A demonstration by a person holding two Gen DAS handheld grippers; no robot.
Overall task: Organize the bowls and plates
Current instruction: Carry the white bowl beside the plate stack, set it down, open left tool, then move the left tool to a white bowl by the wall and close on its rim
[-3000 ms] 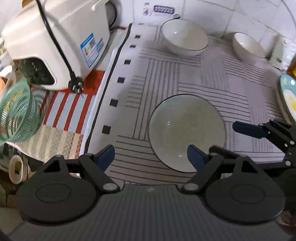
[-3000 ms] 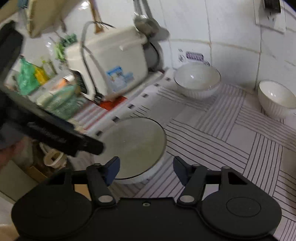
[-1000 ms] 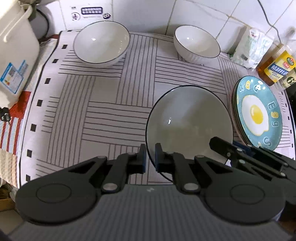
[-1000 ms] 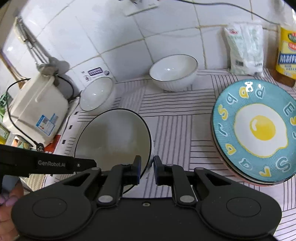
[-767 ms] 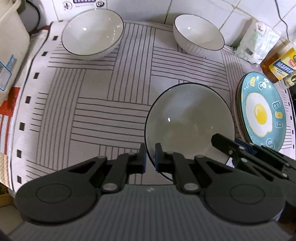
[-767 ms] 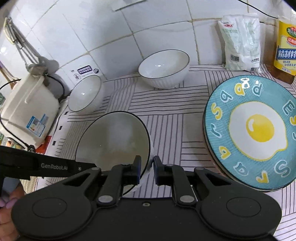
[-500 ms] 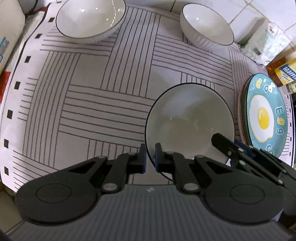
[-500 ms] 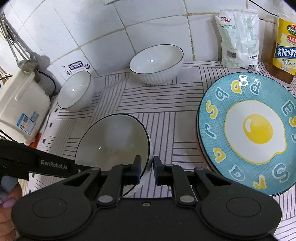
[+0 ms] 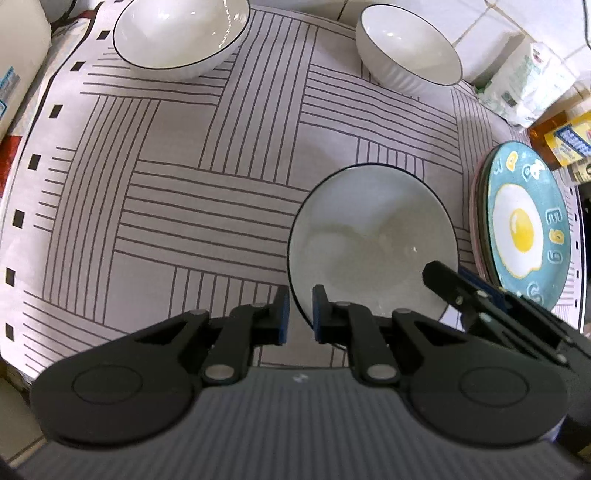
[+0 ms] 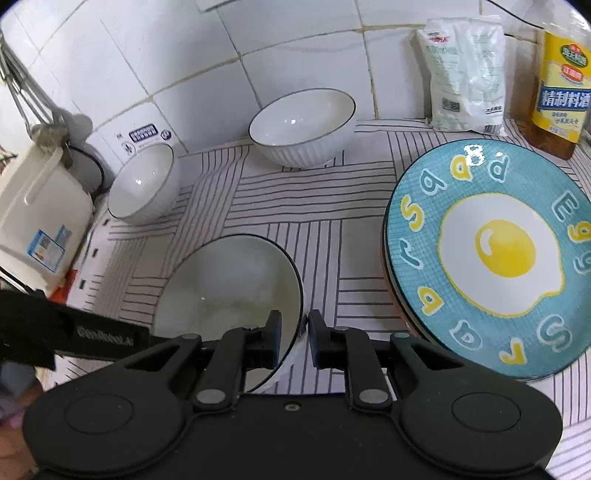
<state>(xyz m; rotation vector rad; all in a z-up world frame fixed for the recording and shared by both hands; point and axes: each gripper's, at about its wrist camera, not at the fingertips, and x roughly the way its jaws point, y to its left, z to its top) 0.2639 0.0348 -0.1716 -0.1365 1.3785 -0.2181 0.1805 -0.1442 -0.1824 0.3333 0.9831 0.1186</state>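
Note:
A wide white bowl with a dark rim (image 9: 369,236) (image 10: 229,288) sits on the striped mat (image 9: 184,184), just left of the stack of plates topped by a blue fried-egg plate (image 9: 524,221) (image 10: 491,258). My left gripper (image 9: 297,317) straddles the bowl's near-left rim and my right gripper (image 10: 294,339) straddles its near-right rim. Both pairs of jaws are opening, the rim still between them with a sliver of gap beside the pads. Two more white bowls (image 9: 177,33) (image 9: 406,59) stand at the back by the tiled wall.
A white rice cooker (image 10: 37,229) stands at the far left. A white bag (image 10: 465,70) and a yellow-labelled bottle (image 10: 561,81) stand against the wall at the back right. Bare mat lies left of the held bowl.
Both grippers carried the bowl right and lowered it beside the plate stack. In the last half second both pairs of jaws parted slightly around the rim.

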